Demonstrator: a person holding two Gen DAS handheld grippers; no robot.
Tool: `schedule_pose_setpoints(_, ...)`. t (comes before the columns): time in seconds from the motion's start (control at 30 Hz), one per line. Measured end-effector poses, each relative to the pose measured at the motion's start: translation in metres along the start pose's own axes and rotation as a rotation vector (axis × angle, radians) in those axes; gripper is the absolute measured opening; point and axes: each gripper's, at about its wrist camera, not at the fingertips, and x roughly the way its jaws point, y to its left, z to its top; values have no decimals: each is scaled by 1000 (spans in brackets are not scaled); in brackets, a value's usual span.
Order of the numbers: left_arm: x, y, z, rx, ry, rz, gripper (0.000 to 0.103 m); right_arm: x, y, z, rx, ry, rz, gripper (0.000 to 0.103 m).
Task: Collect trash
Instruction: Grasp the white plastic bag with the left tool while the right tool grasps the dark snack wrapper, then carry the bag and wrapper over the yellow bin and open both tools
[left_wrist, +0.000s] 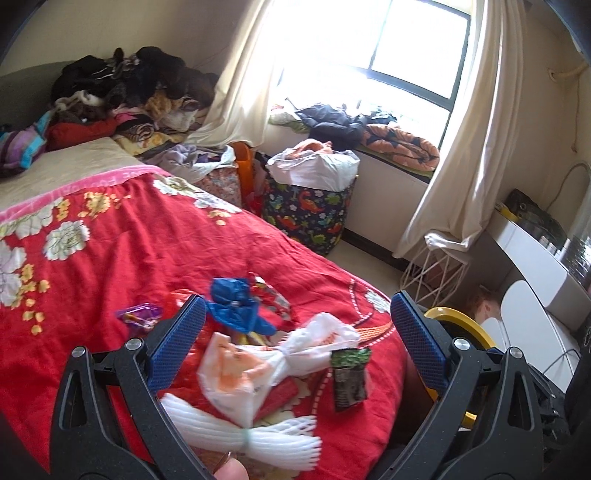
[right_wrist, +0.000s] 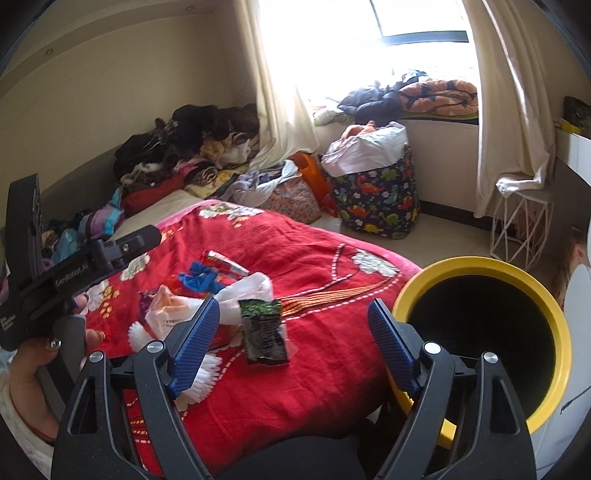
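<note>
Both sets of jaws standing apart and empty, right gripper sitting nearer the dark snack wrapper, lying lengthwise up-frame on the red bed, yellow-rimmed bin waiting lower right; left gripper hovering over the white bag.

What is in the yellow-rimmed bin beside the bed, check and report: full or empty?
Cannot tell for certain. The yellow-rimmed bin stands upright, its mouth open; the inside looks uniformly dark, with no trash visible. The wrappers lie on the red blanket.
</note>
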Motion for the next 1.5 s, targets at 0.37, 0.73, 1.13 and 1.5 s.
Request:
schedule_pose_setpoints(0.37, 1, 40, -5, -34, 37, 55, 92, 38, 24, 0, -61, 119, 26, 81)
schedule_pose_setpoints(0.73, 18, 56, -23, -27, 170, 13, 74, 97, 28, -4, -73, 306, 14, 80)
schedule_pose_setpoints(1.13, 43, 42, -45, -6, 293, -3, 55, 141, 18, -16, -11, 469, 52, 45)
schedule_pose_setpoints(1.5, 40, 31, -46, 36, 276, 5, 24, 124, 8, -21, 51, 423, 95, 31)
